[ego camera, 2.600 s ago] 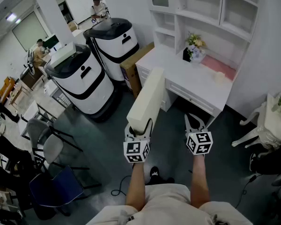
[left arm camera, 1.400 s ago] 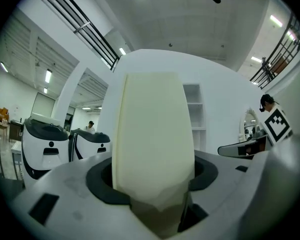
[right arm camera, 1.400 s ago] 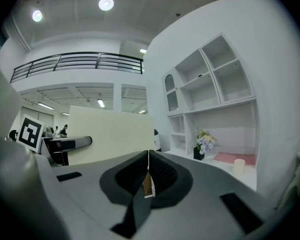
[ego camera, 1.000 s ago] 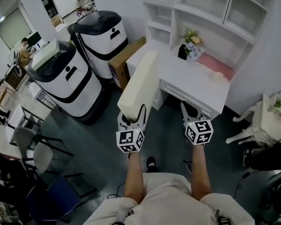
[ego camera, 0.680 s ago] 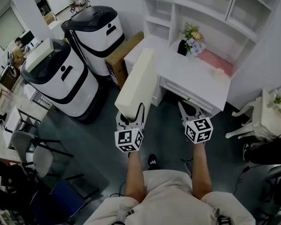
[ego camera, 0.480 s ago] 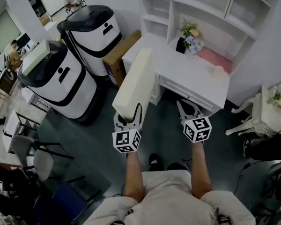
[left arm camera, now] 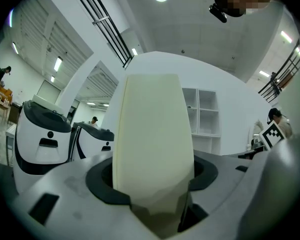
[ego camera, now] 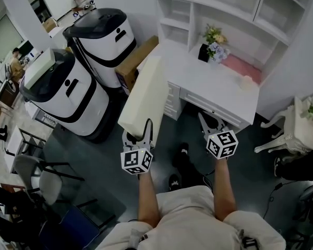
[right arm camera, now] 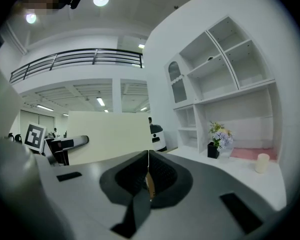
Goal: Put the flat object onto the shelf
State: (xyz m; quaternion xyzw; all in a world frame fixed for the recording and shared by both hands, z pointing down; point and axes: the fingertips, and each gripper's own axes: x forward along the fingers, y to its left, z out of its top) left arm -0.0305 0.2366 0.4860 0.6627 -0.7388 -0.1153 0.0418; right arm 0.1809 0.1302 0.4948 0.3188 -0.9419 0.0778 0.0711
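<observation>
Cream-coloured and stiff like foam board, the flat object [ego camera: 146, 92] stands on edge in the left gripper [ego camera: 137, 131]. Its near end is pinched between that gripper's two fingers, which are held well apart by the board's thickness and press on its faces. In the head view the board stretches away from the left gripper toward 12 o'clock, and its far end overlaps the near corner of the white desk [ego camera: 198, 77]. In the left gripper view it fills the middle and rises straight up out of the jaws. The right gripper [ego camera: 207, 122] floats at 3 o'clock of the left one, apart from the board, with its fingers pressed together and nothing between them (its own view shows the dark pads meeting in a thin line). The white shelf [ego camera: 224, 7] rises over the desk at 1 o'clock of both grippers, well apart from the board. On the desk under it stand a small pot of flowers [ego camera: 214, 43], a pink mat [ego camera: 243, 69] and a pale candle [ego camera: 245, 82]. At 10 o'clock of the left gripper are two white-and-black machines [ego camera: 73, 90], and a brown cardboard box [ego camera: 137, 62] leans between them and the desk.
</observation>
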